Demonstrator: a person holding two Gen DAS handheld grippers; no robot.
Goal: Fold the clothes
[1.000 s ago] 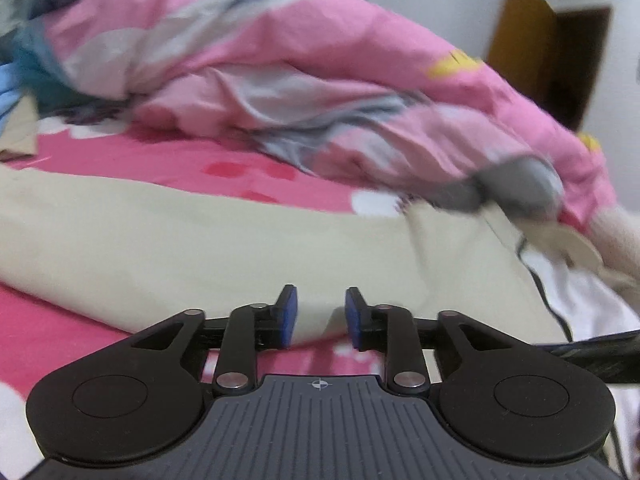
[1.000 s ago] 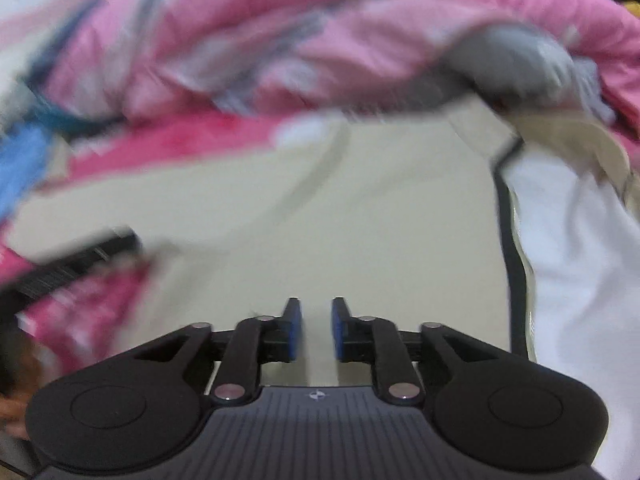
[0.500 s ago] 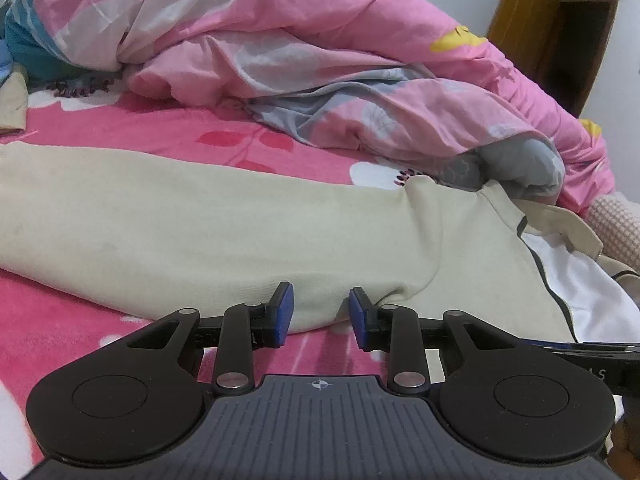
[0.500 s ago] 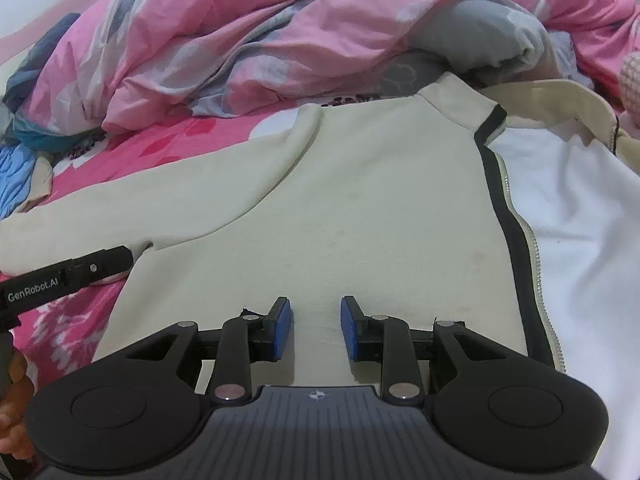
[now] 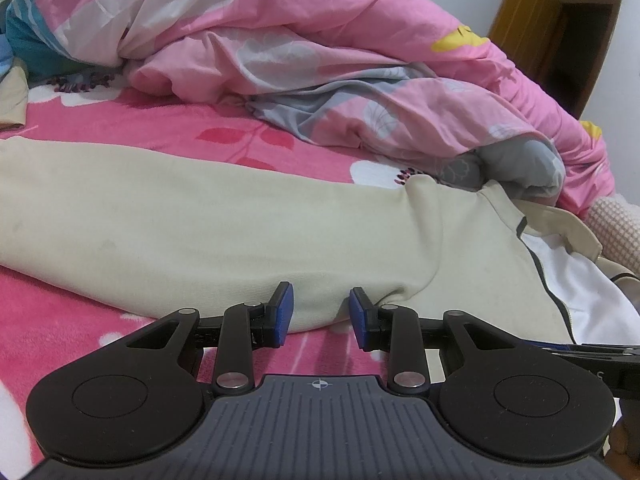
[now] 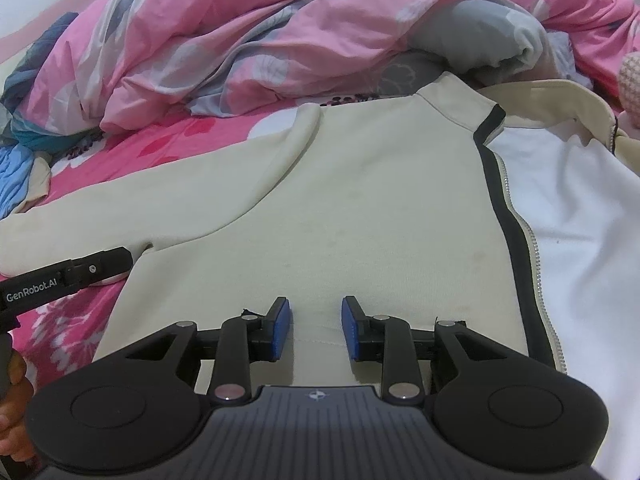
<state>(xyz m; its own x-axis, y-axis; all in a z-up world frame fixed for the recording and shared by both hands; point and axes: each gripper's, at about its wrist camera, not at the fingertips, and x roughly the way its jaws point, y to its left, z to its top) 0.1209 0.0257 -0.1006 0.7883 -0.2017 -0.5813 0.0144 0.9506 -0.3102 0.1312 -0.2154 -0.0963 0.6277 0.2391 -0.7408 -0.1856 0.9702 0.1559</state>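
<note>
Rumpled duvet [image 5: 320, 52] behind cream jacket [image 6: 360, 200]

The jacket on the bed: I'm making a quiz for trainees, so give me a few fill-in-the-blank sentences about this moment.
1. The cream jacket lies on a bedsheet whose main colour is ____.
2. The jacket's lining is ____.
3. Along the jacket's dark front edge runs a ____.
4. Between the pads of the right gripper, nothing is held: its jaws are ____.

Missing words: pink; white; zipper; open
</note>
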